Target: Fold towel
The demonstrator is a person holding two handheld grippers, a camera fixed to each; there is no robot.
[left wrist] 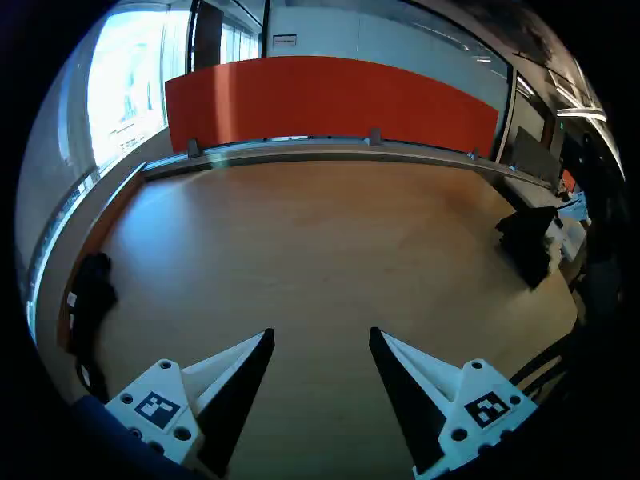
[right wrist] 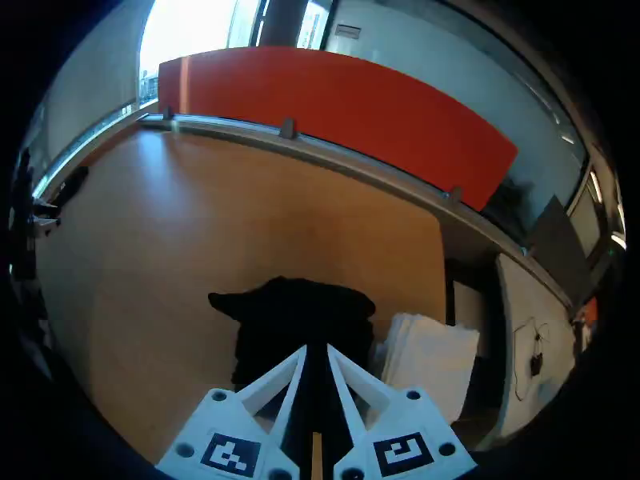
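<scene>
A black towel (right wrist: 296, 320) lies bunched on the wooden table (right wrist: 176, 240), just ahead of my right gripper (right wrist: 316, 347). Its fingers stand almost together, pinching the towel's near edge between their tips. In the left gripper view the same black towel (left wrist: 528, 240) rises as a dark heap at the table's far right. My left gripper (left wrist: 320, 331) hovers open over bare wood (left wrist: 320, 240), with nothing between its fingers, well away from the towel.
A stack of folded white towels (right wrist: 428, 360) sits right of the black towel, near the table's edge. An orange partition (left wrist: 328, 100) on a metal rail closes off the far side. A dark object (left wrist: 90, 296) hangs at the table's left edge.
</scene>
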